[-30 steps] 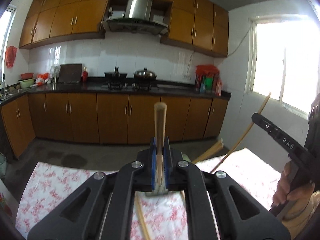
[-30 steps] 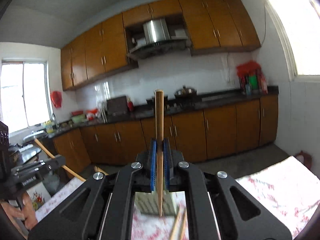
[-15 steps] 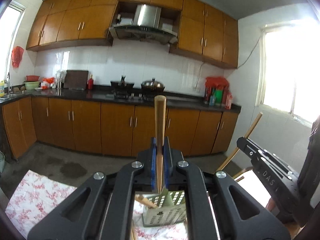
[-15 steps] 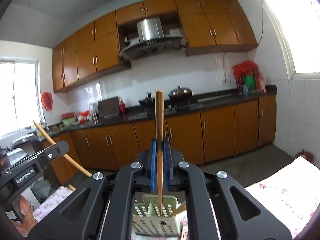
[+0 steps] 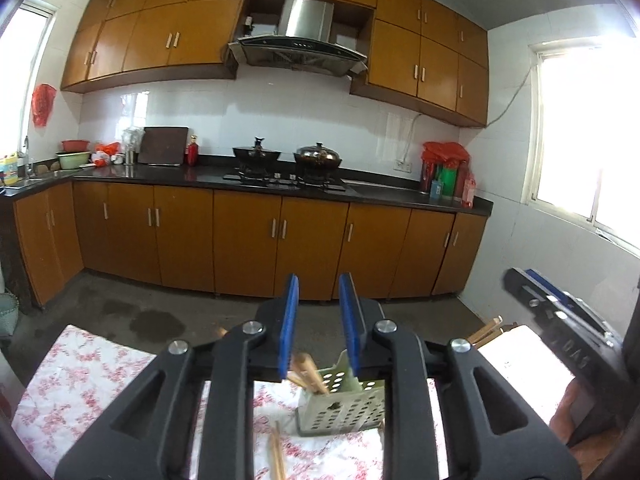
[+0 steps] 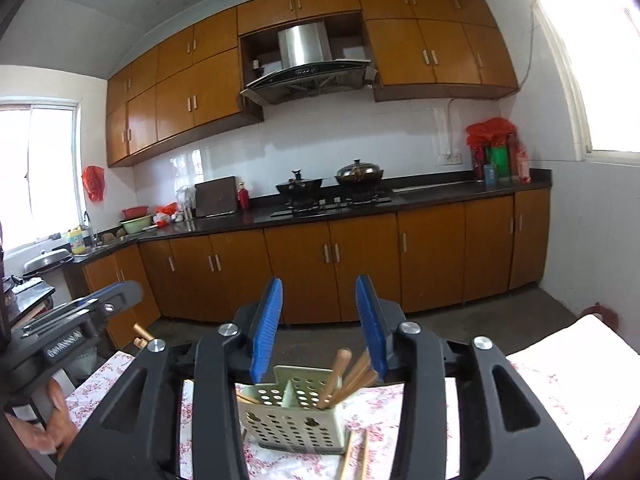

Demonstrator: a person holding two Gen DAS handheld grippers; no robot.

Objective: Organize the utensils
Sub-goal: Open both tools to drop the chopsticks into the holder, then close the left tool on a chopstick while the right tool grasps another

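Both claws hang just above the pale green perforated utensil holder [image 6: 294, 416], which stands on the floral-clothed surface [image 6: 560, 392] at about six o'clock in each wrist view. The left claw [image 5: 318, 324] has its blue pads a narrow way apart and opening, with nothing between them; the right claw [image 6: 320, 320] stands wider, also opening, and empty. Wooden chopsticks [image 6: 340, 372] lean in the holder's right compartment in the right wrist view, their tops fanned toward one o'clock, and loose chopsticks [image 6: 354, 456] lie on the cloth touching or just beside the holder's front foot. The risks, as I judge them: the holder looks light, so a claw that dips or swings while drawing away could catch the leaning sticks and tip the holder; the sticks lean rather than stand, so one could slide out over the rim; and the loose pair lies flat on soft cloth, where a pad may snag the fabric or pinch only one stick. As for writing, pale raised lettering shows on the side of each claw's body as seen from the other camera, but it is mirrored and blurred and I cannot read it with confidence.
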